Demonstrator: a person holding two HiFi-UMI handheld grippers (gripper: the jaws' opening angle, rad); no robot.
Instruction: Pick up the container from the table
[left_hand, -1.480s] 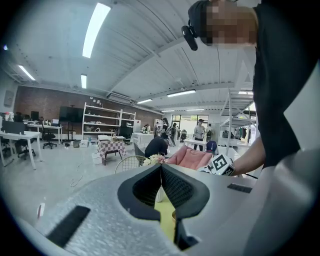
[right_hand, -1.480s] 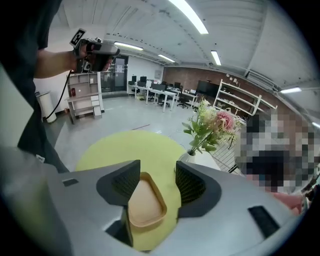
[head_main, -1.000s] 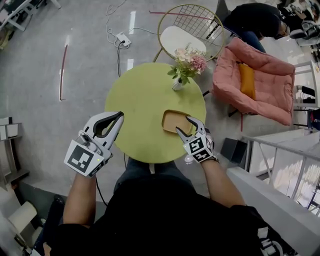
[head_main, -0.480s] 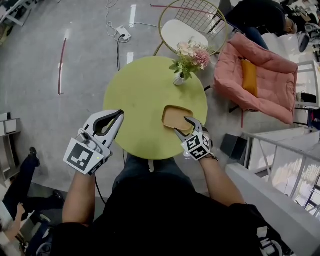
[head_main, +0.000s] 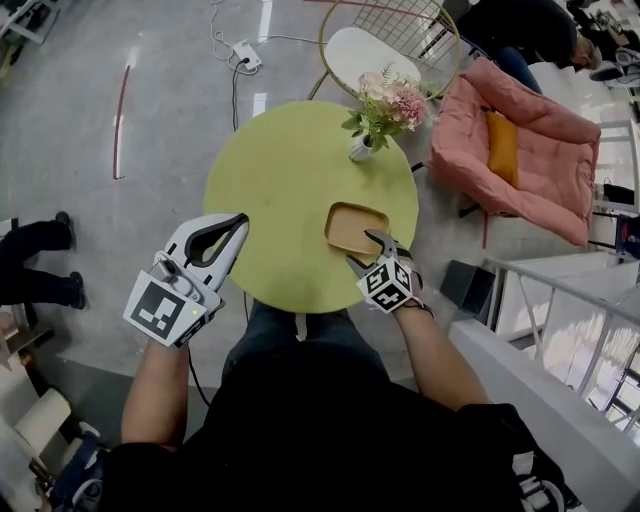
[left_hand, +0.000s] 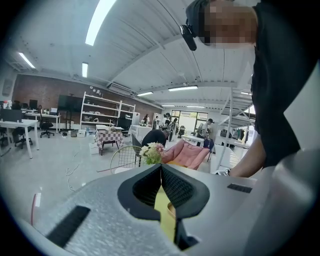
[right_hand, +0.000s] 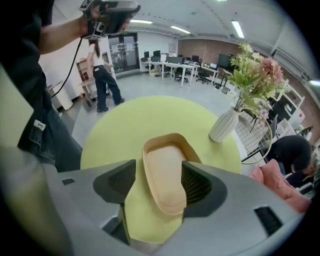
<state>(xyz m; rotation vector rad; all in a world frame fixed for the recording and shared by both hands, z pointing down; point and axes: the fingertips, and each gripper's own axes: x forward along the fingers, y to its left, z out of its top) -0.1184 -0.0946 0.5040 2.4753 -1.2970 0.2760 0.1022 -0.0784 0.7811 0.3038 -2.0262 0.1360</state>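
Centrally, the green table (head_main: 280, 200) is standing, the tan container (head_main: 357, 226) lying near its right edge. The right gripper (head_main: 362, 252), jaws just opening wide, is framing the container's near end, not pressing; sinking squarely over both rims before closing seems wise. The left gripper (head_main: 240, 220), lower left, is hovering closed.

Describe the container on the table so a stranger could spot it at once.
Find the round yellow-green table. On its right half, nearer the person than the white vase of flowers, lies the container. It is a shallow, empty, tan tray with rounded corners; the vase stands tall.
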